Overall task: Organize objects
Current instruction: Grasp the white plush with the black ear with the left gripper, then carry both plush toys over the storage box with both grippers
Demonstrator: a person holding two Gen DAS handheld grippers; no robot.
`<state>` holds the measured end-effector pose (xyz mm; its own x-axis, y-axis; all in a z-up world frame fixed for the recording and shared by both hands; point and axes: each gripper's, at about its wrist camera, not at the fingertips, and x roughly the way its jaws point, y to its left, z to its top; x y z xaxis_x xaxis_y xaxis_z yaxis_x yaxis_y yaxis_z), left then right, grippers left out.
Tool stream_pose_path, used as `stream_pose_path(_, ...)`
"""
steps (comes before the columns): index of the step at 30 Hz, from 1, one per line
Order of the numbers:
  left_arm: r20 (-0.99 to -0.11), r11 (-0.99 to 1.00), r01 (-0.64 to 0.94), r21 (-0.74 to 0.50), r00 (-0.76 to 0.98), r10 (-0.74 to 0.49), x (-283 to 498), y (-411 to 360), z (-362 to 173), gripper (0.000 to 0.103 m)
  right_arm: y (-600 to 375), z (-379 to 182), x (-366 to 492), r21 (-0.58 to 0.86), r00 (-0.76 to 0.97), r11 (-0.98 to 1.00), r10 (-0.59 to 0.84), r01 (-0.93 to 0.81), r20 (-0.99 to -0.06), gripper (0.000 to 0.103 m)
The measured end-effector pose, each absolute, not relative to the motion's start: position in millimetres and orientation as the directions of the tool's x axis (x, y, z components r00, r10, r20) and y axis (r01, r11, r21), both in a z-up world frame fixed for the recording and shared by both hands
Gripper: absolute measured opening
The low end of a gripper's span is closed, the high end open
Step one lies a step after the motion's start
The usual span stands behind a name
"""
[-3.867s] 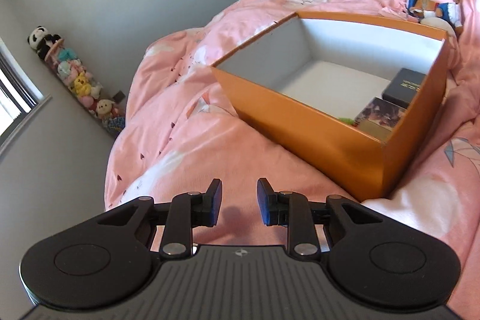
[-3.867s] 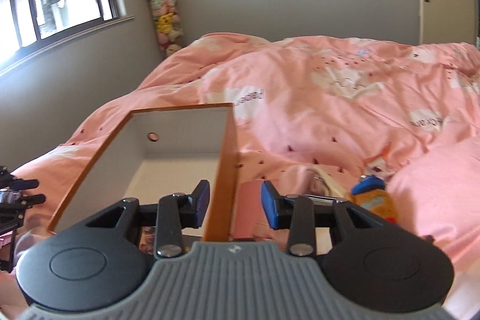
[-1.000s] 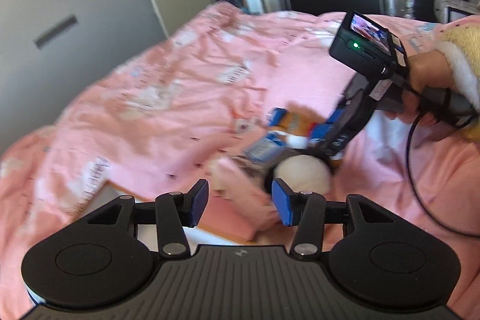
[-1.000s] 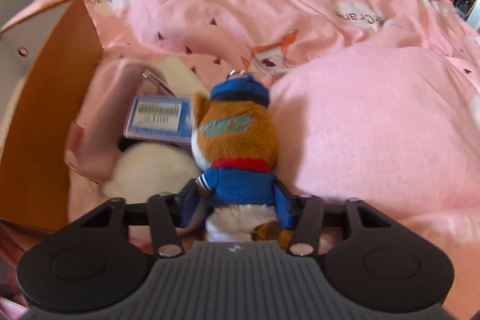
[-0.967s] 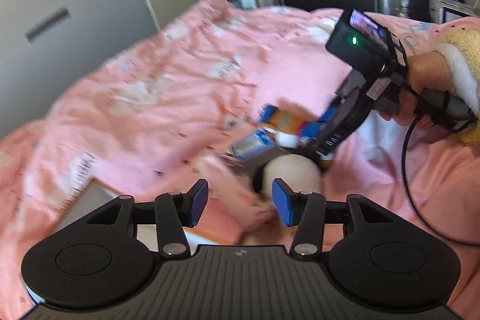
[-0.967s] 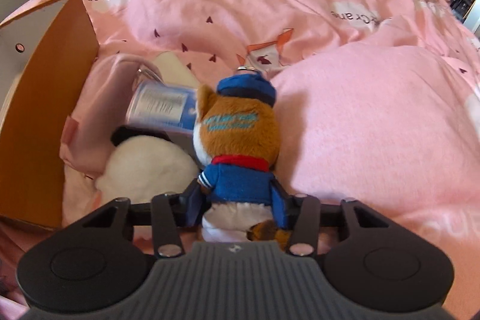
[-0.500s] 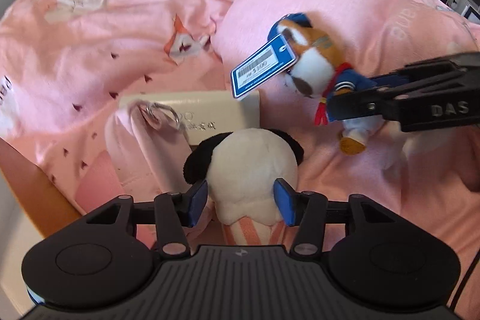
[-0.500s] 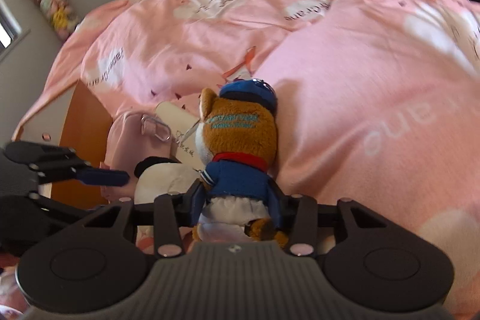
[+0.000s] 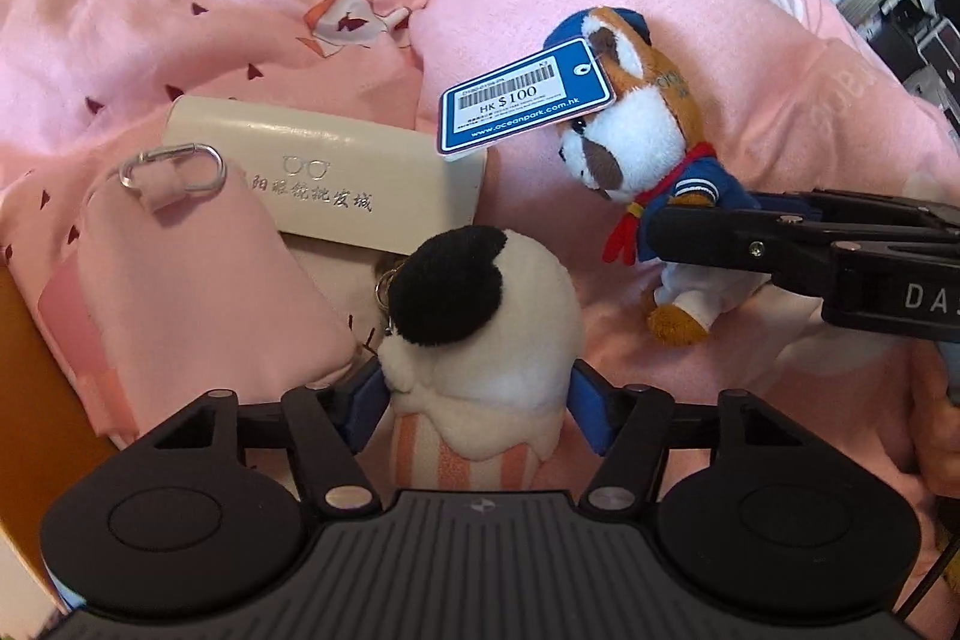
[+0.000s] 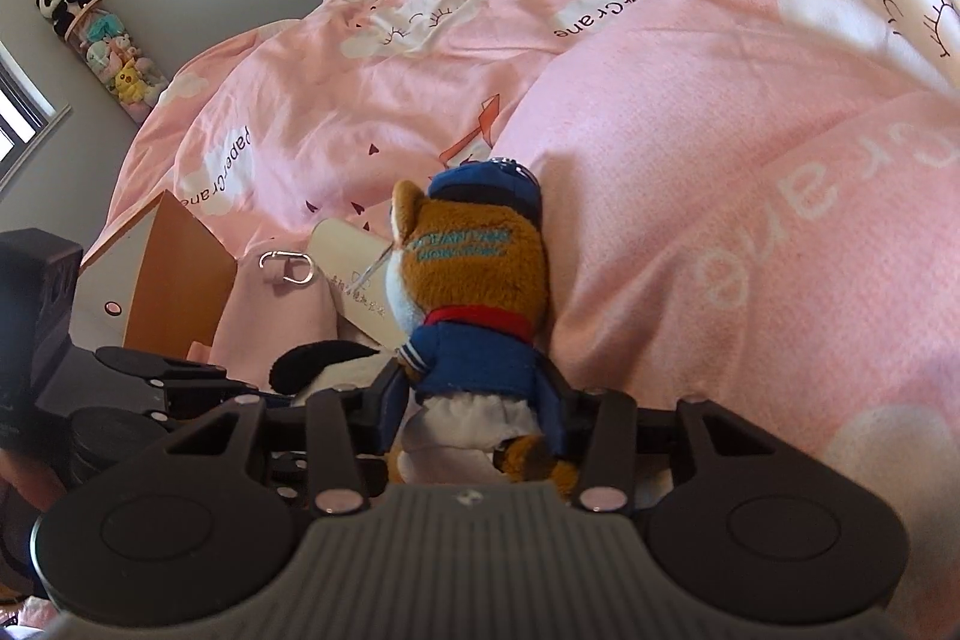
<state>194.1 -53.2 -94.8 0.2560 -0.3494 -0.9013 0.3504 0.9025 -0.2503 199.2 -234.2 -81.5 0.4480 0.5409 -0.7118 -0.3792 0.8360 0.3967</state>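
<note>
Now your left gripper (image 9: 477, 403) has dropped over the panda plush (image 9: 480, 316) at lower centre of the bed, fingers opening around it; your right gripper (image 10: 474, 409) stays clenched on the sailor plush (image 10: 474, 304), so both await boxing

Left gripper (image 9: 477, 403) jaws opening; right gripper (image 10: 474, 412) clamped.

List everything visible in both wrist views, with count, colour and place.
Sailor plush: one, brown, white, blue outfit; on the duvet, in the right gripper.
Price tag: one, blue and white; hangs off the sailor plush.
Ice-cream plush: one, white, black top; between the opening left jaws.
Glasses case: one, cream; behind the ice-cream plush.
Pouch: one, pink, with carabiner; beside the box.
Box: one, orange.
Duvet: pink.
Left gripper: black.
Right gripper: black.
</note>
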Motion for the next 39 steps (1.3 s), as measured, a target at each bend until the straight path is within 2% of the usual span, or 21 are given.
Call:
stream_pose_path(4, -0.865, 0.905, 0.286, -0.315, 0.306, -0.397, 183.0, -39.5, -81.3, 0.067, -232.6, -73.8, 195.4, 0.405, 0.455, 0.824, 0.559, -0.396, -0.693, 0.047)
stream_pose_path(10, -0.768, 0.872, 0.217, -0.440, 0.412, -0.490, 164.9, -8.0, -39.0, 0.067, -228.5, -50.6, 187.0, 0.430, 0.479, 0.808, 0.587, -0.403, -0.653, 0.046)
stream_pose_path(14, -0.706, 0.872, 0.182, -0.454, 0.524, -0.476, 146.8, 24.1, 0.2, 0.066, -218.0, -26.2, 179.4, 0.462, 0.475, 0.767, 0.640, -0.446, -0.604, 0.046)
stream_pose_path(19, -0.651, 0.895, 0.085, -0.438, 0.657, -0.380, 126.2, 76.9, 38.1, 0.066, -178.2, 3.3, 171.1, 0.486, 0.407, 0.674, 0.731, -0.557, -0.548, 0.046)
stream_pose_path(23, -0.676, 0.916, -0.060, -0.396, 0.694, -0.246, 117.1, 117.5, 49.6, 0.066, -124.5, 19.8, 160.7, 0.467, 0.317, 0.583, 0.786, -0.664, -0.530, 0.046)
stream_pose_path(29, -0.739, 0.913, -0.242, -0.327, 0.668, -0.087, 110.9, 159.9, 28.1, 0.066, -41.5, 9.2, 151.9, 0.406, 0.206, 0.527, 0.764, -0.746, -0.612, 0.046)
stream_pose_path(33, -0.779, 0.899, -0.305, -0.314, 0.624, -0.060, 113.9, 183.1, 9.4, 0.066, -1.8, -6.8, 148.9, 0.355, 0.158, 0.508, 0.718, -0.785, -0.678, 0.046)
stream_pose_path(39, -0.827, 0.892, -0.321, -0.318, 0.554, -0.096, 114.2, 193.1, -18.8, 0.066, 40.1, -29.5, 143.4, 0.257, 0.113, 0.475, 0.620, -0.841, -0.776, 0.046)
